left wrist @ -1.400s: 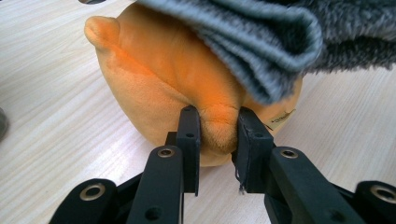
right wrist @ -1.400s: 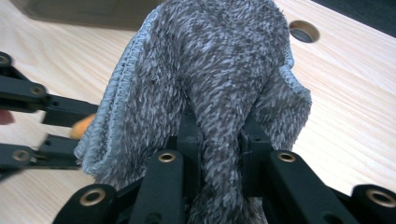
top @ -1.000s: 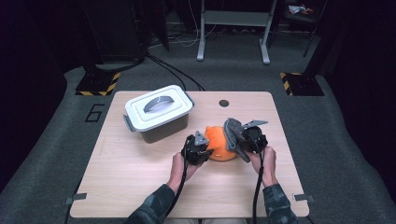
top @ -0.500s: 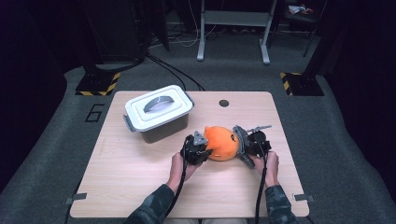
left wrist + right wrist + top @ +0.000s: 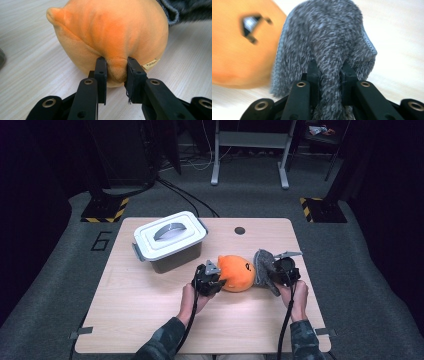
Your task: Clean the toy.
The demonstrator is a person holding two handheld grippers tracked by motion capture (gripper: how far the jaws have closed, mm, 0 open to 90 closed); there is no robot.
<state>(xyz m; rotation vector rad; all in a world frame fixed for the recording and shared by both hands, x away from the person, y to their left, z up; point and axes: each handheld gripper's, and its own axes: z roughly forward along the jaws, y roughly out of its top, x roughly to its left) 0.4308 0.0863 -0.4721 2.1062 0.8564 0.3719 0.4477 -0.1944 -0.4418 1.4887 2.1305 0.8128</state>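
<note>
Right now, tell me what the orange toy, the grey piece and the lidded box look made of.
Orange toy: soft short-pile plush; it puckers in the left claw.
Grey piece: shaggy fleece-like fabric, stitched edge.
Lidded box: likely hard, smooth plastic.

Both forearms reach forward, left tongs point(image 5: 214, 276) and right tongs point(image 5: 270, 272) each pinched nearly closed, facing inward.

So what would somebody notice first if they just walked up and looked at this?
Probably the bright orange plush toy near the middle of the wooden table, with the left tongs pinching a fold of it. Right beside it, the right tongs are clamped on a fuzzy grey hat that sits at the toy's right side. Behind them to the left stands a grey box with a white lid.
</note>
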